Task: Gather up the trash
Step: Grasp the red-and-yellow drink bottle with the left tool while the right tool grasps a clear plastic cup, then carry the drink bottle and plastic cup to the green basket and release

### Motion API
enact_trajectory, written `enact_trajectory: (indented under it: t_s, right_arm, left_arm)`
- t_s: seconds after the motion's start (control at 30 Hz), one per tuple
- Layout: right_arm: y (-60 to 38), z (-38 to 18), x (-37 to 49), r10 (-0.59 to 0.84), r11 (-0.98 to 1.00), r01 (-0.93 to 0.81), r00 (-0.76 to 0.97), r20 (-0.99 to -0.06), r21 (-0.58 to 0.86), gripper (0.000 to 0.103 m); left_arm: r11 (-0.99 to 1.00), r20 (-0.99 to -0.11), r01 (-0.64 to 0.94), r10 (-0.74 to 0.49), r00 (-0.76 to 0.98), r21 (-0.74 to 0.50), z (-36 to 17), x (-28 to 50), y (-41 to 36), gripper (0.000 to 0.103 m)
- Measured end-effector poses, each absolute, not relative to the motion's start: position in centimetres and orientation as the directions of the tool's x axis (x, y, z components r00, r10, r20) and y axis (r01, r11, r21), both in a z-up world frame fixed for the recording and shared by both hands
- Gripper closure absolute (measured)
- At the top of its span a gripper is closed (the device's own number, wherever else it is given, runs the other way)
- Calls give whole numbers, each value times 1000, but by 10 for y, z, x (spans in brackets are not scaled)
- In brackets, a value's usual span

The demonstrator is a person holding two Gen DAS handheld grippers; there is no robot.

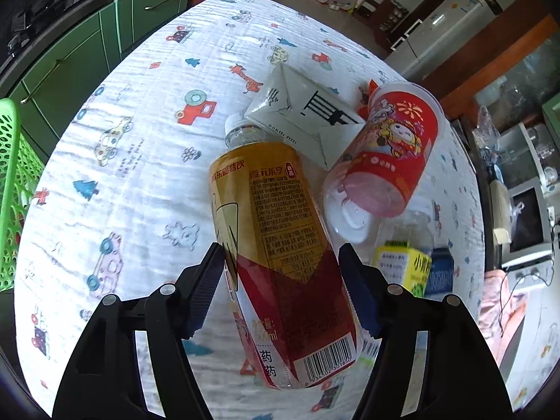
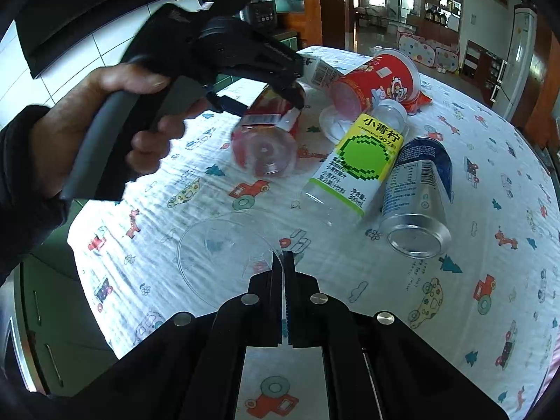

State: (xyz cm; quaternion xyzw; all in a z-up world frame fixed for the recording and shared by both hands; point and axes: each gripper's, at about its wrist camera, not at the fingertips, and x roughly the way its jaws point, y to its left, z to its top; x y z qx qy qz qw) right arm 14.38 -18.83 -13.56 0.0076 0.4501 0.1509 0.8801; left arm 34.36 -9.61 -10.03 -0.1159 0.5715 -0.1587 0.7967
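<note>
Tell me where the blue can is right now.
In the right wrist view the blue can lies on its side on the tablecloth, right of centre, against the lime-label bottle, its open end toward the camera.

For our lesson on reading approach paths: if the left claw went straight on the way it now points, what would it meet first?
Probably the clear plastic bottle with the yellow and red label, already lying between the left claw's open fingers. Beyond its cap sits the white folded carton, though depth is hard to judge.

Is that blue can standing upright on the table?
No, the blue can lies on its side on the tablecloth, beside the green-labelled bottle.
</note>
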Motion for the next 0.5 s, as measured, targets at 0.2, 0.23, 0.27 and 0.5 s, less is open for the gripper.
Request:
enact_trajectory:
  t_s: [0.2, 0.23, 0.27, 0.5]
  right_arm:
    - [-178, -133, 145, 298, 948, -263, 546, -783, 177, 101]
    - [-176, -132, 146, 301, 948, -262, 546, -782, 182, 101]
    - [-174, -131, 147, 304, 947, -262, 547, -780, 186, 101]
    - [-153, -120, 153, 311, 944, -269, 547, -777, 188, 101]
  left_arm:
    - [916, -862, 134, -402, 309, -379, -90, 318, -58, 38]
    - [914, -859, 136, -406, 313, -382, -88, 314, -51, 39]
    - [914, -857, 138, -406, 319, -382, -86, 309, -43, 39]
    - [912, -847, 120, -409, 340, -393, -79, 284, 10, 39]
